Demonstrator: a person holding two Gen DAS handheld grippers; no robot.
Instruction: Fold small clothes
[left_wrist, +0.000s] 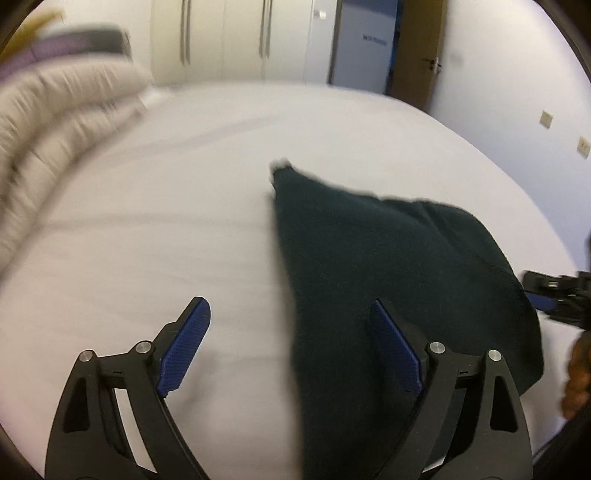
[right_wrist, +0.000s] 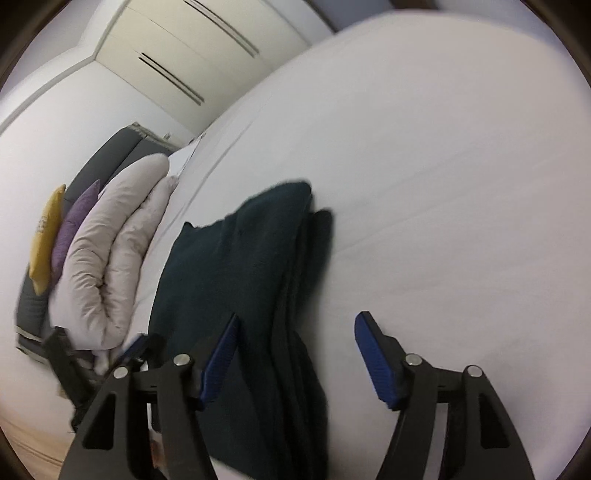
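A dark green garment (left_wrist: 388, 266) lies folded in layers on the white bed sheet (left_wrist: 166, 221). My left gripper (left_wrist: 291, 336) is open and empty; its right finger is over the garment's near left part, its left finger over bare sheet. In the right wrist view the garment (right_wrist: 236, 266) shows as a stacked fold. My right gripper (right_wrist: 295, 354) is open and empty just above its near right edge. The right gripper also shows at the right edge of the left wrist view (left_wrist: 557, 295).
A rolled beige duvet (right_wrist: 122, 251) lies at the head of the bed, with a purple cushion (right_wrist: 74, 225) and a yellow cushion (right_wrist: 46, 240) against a dark headboard (right_wrist: 110, 158). Cream wardrobe doors (left_wrist: 229, 37) and a doorway (left_wrist: 369, 40) stand beyond the bed.
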